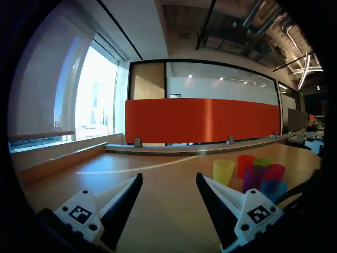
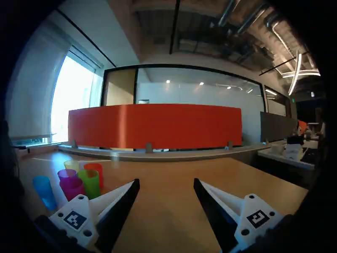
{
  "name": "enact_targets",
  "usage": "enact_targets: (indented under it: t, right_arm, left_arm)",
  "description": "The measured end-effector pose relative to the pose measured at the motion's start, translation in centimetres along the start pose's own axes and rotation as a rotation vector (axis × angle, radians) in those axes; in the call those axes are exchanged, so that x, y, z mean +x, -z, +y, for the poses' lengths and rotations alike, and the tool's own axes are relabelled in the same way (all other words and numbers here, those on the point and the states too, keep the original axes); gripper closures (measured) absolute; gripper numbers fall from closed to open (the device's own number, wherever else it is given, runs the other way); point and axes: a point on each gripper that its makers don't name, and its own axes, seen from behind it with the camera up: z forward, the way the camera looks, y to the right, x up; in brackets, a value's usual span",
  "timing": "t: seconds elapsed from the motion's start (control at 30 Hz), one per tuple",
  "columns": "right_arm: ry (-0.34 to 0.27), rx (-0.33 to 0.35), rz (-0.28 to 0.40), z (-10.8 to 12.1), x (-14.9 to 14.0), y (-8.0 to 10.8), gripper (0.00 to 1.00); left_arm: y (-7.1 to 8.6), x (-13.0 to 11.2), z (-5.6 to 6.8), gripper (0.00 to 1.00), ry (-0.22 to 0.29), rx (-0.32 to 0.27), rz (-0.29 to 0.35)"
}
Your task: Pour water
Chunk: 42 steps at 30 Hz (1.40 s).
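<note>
We hold both grippers low over the table (image 1: 168, 211), facing the orange screen (image 1: 202, 120). The left gripper (image 1: 169, 174) has its fingers spread wide, with nothing between them. The right gripper (image 2: 166, 180) is spread the same way and also grips nothing. The cups (image 1: 252, 175) stand in a close cluster on the table, on the near side of the screen. The blue cup (image 1: 274, 189) is farthest from the screen.

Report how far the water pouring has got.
Done: nothing that shows. In hand: nothing; the left gripper and right gripper are both open and empty over the wooden table. Left: everything; the coloured cups stand bunched and ungripped, and whether any holds water cannot be told.
</note>
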Motion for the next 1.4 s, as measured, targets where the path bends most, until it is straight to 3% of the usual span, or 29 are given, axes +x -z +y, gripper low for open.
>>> enact_targets:
  t: [0.17, 0.5, 1.07, 1.4]
  right_arm:
    - [0.006, -0.003, 0.005, 0.3, 0.7, 0.0, 0.01]
    - [0.018, 0.011, 0.012, 0.4, 4.4, 0.0, 0.01]
    - [0.003, 0.039, -0.004, 0.1, 10.1, -0.5, 0.01]
    - [0.002, 0.066, -0.015, -0.5, 13.1, -1.2, 0.01]
  left_arm:
    - [-0.2, 0.0, 0.4, 0.06, 0.002, -0.013, -0.005]
    - [-0.4, 2.9, 1.7, 0.06, 0.008, -0.056, 0.001]
    - [-0.7, 8.5, 1.6, 0.06, -0.019, -0.076, -0.006]
    - [-1.2, 12.3, 2.3, 0.06, -0.02, -0.121, -0.002]
